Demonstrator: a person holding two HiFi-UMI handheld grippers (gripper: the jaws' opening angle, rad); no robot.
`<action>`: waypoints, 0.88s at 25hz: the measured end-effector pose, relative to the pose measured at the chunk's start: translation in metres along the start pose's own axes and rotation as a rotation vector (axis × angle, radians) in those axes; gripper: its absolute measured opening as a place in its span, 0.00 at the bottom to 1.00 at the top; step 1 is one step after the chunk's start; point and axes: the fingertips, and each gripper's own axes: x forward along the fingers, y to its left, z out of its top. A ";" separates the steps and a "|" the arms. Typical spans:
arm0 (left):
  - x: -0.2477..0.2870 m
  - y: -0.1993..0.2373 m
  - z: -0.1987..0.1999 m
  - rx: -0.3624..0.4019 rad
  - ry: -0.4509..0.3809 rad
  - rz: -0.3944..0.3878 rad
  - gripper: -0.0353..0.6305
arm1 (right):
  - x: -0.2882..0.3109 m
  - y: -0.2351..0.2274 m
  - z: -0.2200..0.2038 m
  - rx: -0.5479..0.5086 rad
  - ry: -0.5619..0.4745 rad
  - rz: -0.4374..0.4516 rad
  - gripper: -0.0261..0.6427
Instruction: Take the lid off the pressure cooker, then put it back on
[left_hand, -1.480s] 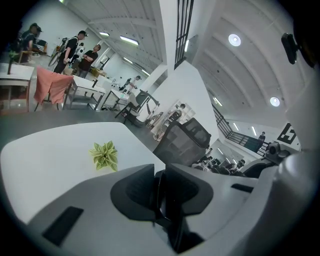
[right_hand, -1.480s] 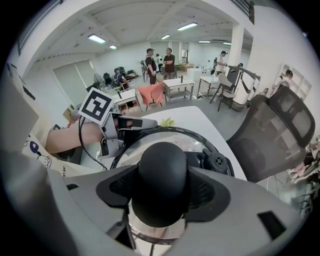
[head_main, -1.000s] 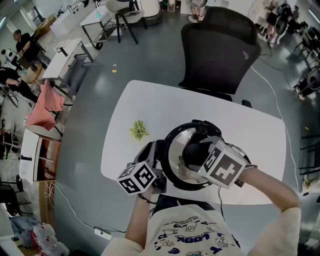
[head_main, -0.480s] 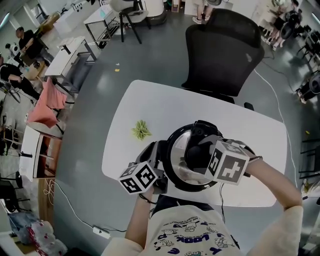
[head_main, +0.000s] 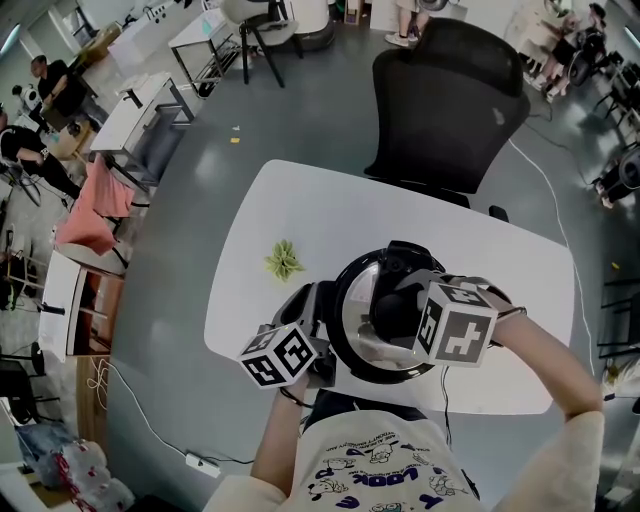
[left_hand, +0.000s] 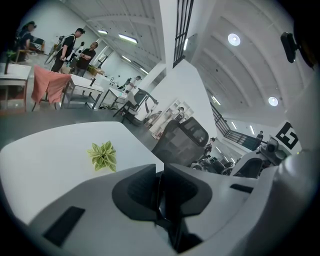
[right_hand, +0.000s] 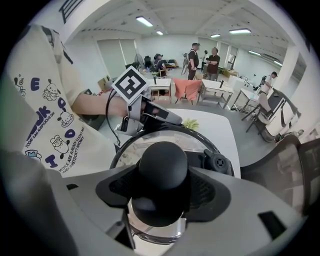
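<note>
Grips the lid (right_hand: 150, 144) by its black knob (right_hand: 162, 167) with the wide-spread right claw (right_hand: 162, 192). Pinches a dark edge of the pressure cooker (head_main: 337, 335), lower centre of the surface (head_main: 300, 210), in the near-closed left claw (left_hand: 159, 192).

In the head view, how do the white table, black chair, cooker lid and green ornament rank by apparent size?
Largest to smallest: white table, black chair, cooker lid, green ornament.

Open-plan lab: desk rows (head_main: 128, 122), office chair (head_main: 446, 100), people working (head_main: 46, 78).
</note>
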 end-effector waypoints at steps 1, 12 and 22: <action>0.000 0.000 -0.001 0.000 0.000 0.001 0.15 | 0.000 0.000 -0.001 0.002 -0.001 0.000 0.51; 0.000 0.000 0.001 0.041 0.007 0.023 0.15 | -0.001 -0.001 0.002 0.017 -0.053 -0.008 0.51; -0.015 0.003 0.022 0.099 -0.064 0.069 0.19 | -0.008 0.001 0.008 0.062 -0.280 -0.046 0.64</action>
